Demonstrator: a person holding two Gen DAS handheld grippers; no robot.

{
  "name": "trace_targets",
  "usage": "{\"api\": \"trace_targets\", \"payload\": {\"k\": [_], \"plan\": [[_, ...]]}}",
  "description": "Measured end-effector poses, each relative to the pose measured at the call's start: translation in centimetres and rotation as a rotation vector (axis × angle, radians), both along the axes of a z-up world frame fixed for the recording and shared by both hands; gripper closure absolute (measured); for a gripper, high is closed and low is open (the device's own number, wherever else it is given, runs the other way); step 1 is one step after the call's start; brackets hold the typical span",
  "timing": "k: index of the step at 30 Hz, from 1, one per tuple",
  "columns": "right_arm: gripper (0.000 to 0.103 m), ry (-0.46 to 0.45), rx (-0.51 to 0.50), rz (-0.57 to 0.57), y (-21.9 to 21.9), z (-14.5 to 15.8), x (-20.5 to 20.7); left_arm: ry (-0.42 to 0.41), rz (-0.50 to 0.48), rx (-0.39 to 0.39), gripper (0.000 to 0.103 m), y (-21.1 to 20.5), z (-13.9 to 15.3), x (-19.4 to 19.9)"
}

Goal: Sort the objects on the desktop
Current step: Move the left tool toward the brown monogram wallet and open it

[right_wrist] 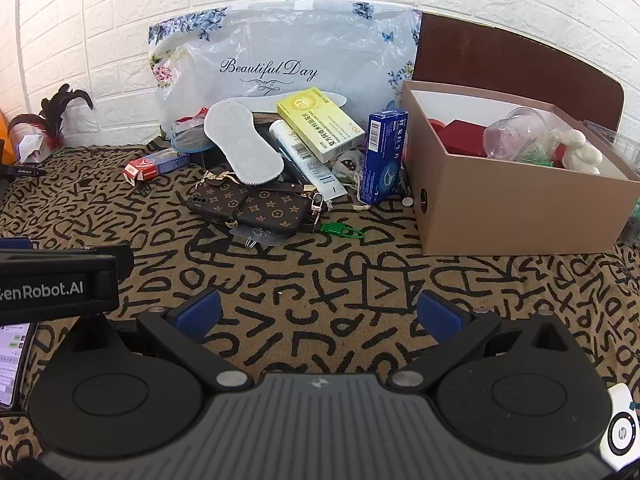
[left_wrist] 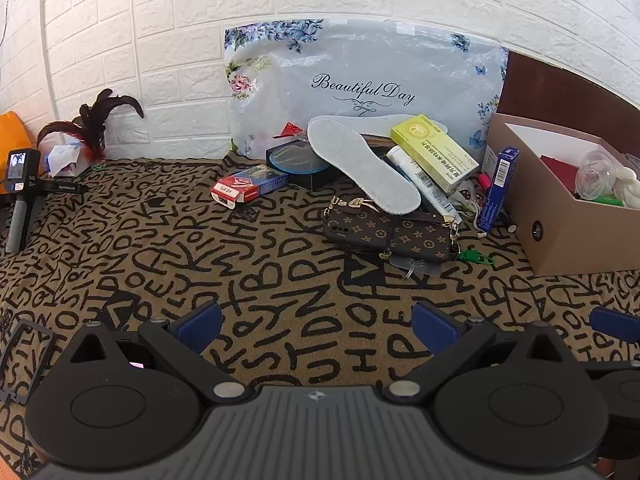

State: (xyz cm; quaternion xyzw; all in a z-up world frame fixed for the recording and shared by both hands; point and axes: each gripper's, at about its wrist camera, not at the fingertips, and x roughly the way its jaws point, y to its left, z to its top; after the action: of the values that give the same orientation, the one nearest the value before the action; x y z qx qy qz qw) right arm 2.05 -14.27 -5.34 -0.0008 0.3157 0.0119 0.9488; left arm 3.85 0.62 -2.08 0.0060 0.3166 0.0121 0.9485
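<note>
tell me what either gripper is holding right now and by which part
Nothing is held: the left gripper and right gripper are both open over bare patterned cloth.

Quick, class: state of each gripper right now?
Left gripper: open, jaws wide apart, holding nothing.
Right gripper: open, jaws wide apart, holding nothing.

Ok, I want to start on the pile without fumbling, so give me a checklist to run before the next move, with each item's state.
1. Left tool open, holding nothing: ok.
2. Right tool open, holding nothing: ok.
3. Cardboard box open on top, with room: ok.
4. Green clip lies alone on the cloth: ok.
5. Patterned phone case free to lift: not ok, the insole overlaps its back edge.
6. Blue carton stable: cannot tell, it stands beside the box.
</note>
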Motion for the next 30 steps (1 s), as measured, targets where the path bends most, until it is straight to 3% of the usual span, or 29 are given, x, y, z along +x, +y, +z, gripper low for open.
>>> {"api": "trace_targets", "payload": {"k": [18,27,30], "plan": [[0.001,0.023,0.007,0.064,-0.6,-2.1,6.4,0.082,-0.001,0.001,0.0,0.4,-2.5,7.4],[0.002,0.02,0.03,0.165,-0.1,-3.5,10.2,0.087,-0.073,-0.021,0.001,1.2,-2.8,12.6],[0.002,0.016,0.039,0.198,0.2,-3.7,11.7,0.097,-0.098,-0.028,0.008,1.0,-3.3,14.8]]}}
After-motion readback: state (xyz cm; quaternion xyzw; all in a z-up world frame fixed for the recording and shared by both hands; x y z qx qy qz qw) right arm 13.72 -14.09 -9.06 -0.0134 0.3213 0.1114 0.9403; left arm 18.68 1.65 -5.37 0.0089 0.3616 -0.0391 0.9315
